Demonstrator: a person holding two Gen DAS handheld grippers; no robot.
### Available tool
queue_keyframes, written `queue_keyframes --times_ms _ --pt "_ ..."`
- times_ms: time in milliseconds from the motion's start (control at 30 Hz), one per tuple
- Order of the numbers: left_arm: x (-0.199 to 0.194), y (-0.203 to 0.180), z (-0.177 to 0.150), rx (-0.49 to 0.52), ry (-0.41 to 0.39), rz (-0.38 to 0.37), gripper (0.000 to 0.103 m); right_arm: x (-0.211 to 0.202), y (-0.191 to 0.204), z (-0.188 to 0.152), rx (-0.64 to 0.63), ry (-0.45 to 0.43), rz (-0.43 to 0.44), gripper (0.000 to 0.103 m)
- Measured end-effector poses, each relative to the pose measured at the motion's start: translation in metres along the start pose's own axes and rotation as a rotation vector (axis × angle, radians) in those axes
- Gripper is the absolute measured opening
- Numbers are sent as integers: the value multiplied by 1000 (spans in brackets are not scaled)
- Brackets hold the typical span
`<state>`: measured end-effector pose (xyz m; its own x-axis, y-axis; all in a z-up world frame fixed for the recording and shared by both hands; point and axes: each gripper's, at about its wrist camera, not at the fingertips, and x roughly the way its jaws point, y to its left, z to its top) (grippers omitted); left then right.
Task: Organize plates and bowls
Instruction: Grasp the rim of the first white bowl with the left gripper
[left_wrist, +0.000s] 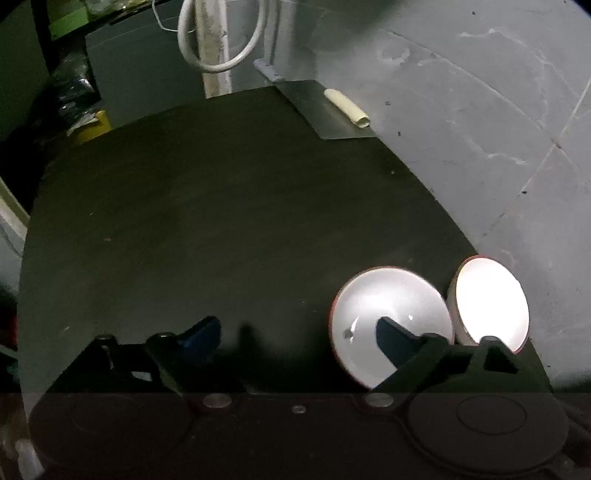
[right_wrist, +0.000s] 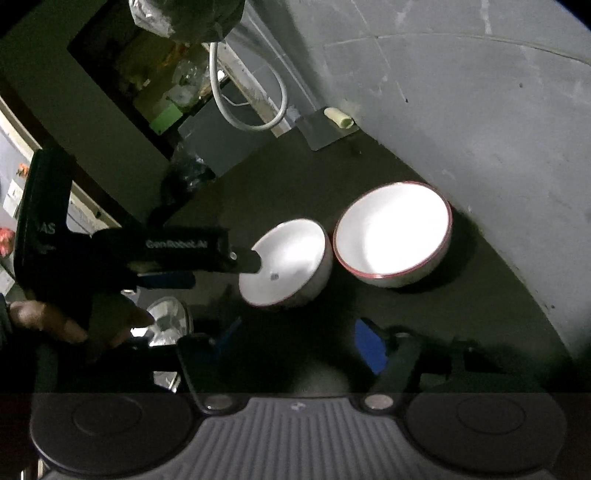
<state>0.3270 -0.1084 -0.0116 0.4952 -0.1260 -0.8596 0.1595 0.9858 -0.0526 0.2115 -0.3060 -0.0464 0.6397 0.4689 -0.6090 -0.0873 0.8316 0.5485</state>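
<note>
Two white bowls with red rims stand on a dark worktop (right_wrist: 303, 173), side by side and close to its right edge, beyond which a grey tiled floor (right_wrist: 480, 110) shows.

Right wrist view: the smaller bowl (right_wrist: 286, 264) sits just left of centre; the larger bowl (right_wrist: 393, 230) lies at about 2 o'clock from it, rims nearly touching. Both are upright and appear empty, though glare hides the larger bowl's inside.

The left gripper (right_wrist: 221, 269) enters from 9 o'clock, carried by a hand (right_wrist: 74, 325). One of its fingers (right_wrist: 245, 260) reaches over the near rim into the smaller bowl; the other lies outside and below the rim. The left wrist view confirms this: its right finger (left_wrist: 395, 341) is inside the smaller bowl (left_wrist: 388, 314), its left finger (left_wrist: 199, 334) over bare worktop, the larger bowl (left_wrist: 491, 302) at 3 o'clock. The fingers stand wide apart and straddle the bowl wall without pressing on it.

The right gripper (right_wrist: 295, 341) hangs above the worktop at 6 o'clock of the smaller bowl, fingers apart, nothing between them.

A shiny metal dish (right_wrist: 168, 321) lies at 8 o'clock of the smaller bowl, partly hidden. At 12 o'clock a pale roll (right_wrist: 338, 117) lies on a metal sheet (right_wrist: 325, 136).
</note>
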Motion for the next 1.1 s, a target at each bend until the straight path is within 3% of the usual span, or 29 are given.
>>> queue_keyframes --times_ms 67,200,300,367,567,700,767,967,1100 --pt "0 1 2 -1 3 -1 82 6 0 2 19 3 -3 60" --pt "0 1 3 1 3 -13 76 13 2 5 29 -3 2 59" --pt "6 0 4 3 16 -25 63 17 2 8 27 -5 7 59" --pt "10 0 5 -3 31 -33 48 23 2 10 28 2 11 58" --pt "14 0 6 -20 50 -66 30 30 1 13 41 0 15 49" --pt "15 -3 8 -36 58 -79 24 35 0 15 42 2 19 40" --pt "15 -5 7 -28 65 -96 14 36 -1 16 40 2 19 36" --pt "12 -7 -1 -30 56 -119 11 32 -2 15 14 1 21 33" --pt "-5 -3 -13 -56 9 -130 11 22 3 13 -30 -14 49 32"
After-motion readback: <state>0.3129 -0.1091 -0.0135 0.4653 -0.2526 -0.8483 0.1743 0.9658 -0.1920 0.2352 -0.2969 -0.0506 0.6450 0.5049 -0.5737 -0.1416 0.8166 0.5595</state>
